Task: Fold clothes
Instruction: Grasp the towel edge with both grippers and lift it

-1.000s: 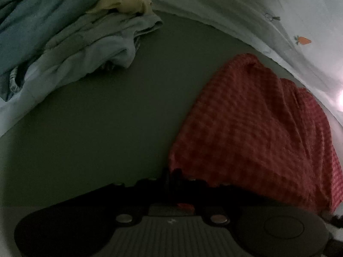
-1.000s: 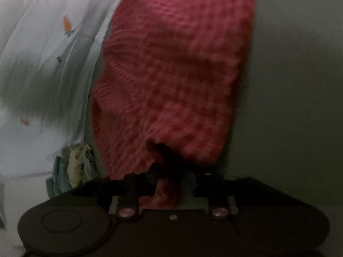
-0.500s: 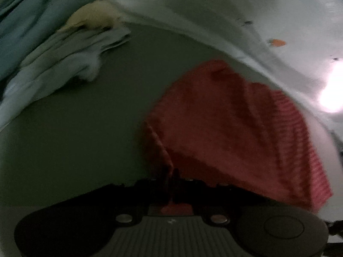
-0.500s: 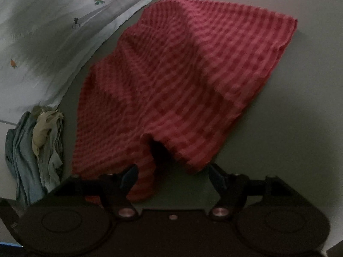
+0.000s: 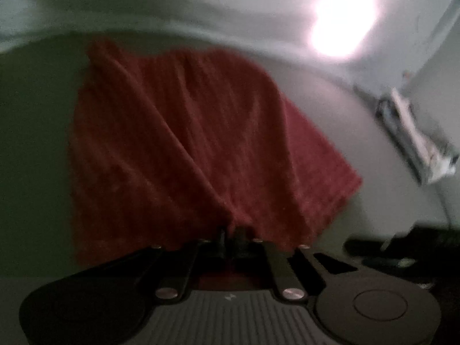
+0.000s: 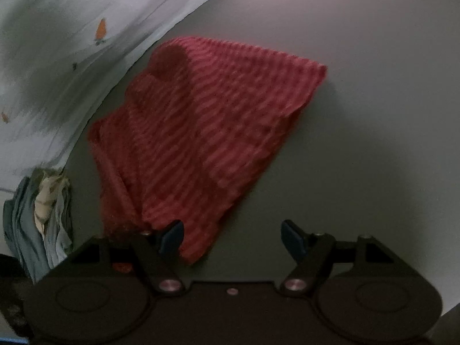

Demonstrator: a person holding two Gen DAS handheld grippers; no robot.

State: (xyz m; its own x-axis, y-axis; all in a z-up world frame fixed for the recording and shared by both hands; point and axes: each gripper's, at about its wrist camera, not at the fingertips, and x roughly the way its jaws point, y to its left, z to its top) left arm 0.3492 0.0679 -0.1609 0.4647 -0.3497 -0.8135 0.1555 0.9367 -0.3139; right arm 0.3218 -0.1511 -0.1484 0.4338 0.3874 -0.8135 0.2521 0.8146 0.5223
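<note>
- Since one second ago the right gripper (image 6: 232, 234) has let go of the red checked cloth (image 6: 207, 132); its fingers now stand wide apart, with nothing between them.
- Compared with that moment, the left wrist view has turned to the right: the pile of clothes is gone from it and a bright glare (image 5: 343, 18) has come in at the top.
- At the far left of the right wrist view, a pile of grey-blue and cream clothes (image 6: 37, 218) lies at the edge of the grey surface (image 6: 373, 143).
- Above it is a white sheet with small carrot prints (image 6: 57, 57).
- The red checked cloth lies spread on the grey surface, beside the sheet, and one corner reaches down to the right gripper's left finger.
- The left gripper (image 5: 233, 237) is clenched on a bunched edge of the red checked cloth (image 5: 184, 143), which fans out from it in long folds.
- This view is blurred.
</note>
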